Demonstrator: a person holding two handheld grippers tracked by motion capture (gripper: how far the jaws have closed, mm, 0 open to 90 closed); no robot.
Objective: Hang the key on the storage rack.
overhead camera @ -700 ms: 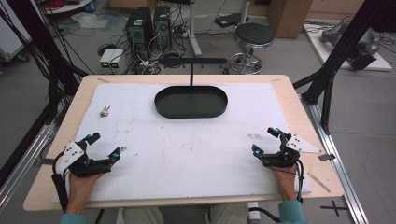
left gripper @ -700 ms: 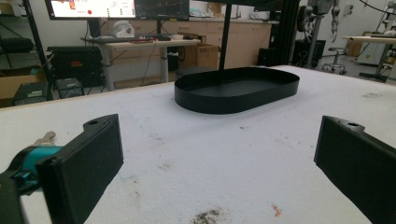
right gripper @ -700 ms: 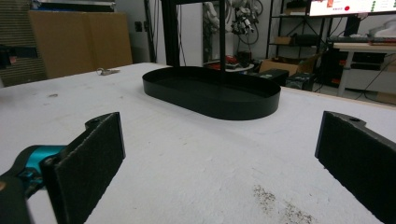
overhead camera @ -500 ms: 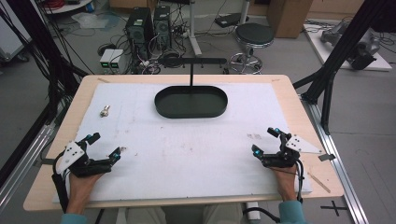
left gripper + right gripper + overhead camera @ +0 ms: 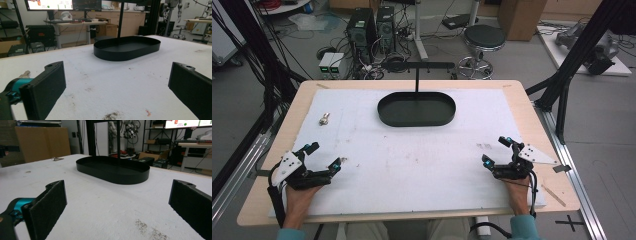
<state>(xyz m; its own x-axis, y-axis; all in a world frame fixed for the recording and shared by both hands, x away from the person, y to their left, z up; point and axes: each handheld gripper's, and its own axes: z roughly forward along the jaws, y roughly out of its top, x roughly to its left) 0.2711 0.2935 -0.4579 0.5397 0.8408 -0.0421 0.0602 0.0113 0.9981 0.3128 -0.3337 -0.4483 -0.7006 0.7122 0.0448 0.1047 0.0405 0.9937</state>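
A black oval tray (image 5: 417, 110) stands empty at the far middle of the white mat. A small silver metal piece (image 5: 324, 119) lies on the mat at the far left. My left gripper (image 5: 324, 156) rests near the front left edge, open, with nothing between its jaws. My right gripper (image 5: 495, 151) rests near the front right edge, also open and empty. The left gripper view looks over bare mat between the wide-apart jaws of my left gripper (image 5: 117, 85) toward the tray (image 5: 120, 55), with the metal piece (image 5: 25, 74) just behind one jaw. The right gripper view faces the tray (image 5: 117, 177) past my right gripper (image 5: 117, 205).
The white mat (image 5: 422, 165) covers most of the wooden table (image 5: 532, 105). A black post (image 5: 416, 80) rises just behind the tray. Black frame legs, a stool (image 5: 484, 40) and computers stand on the floor beyond the far edge.
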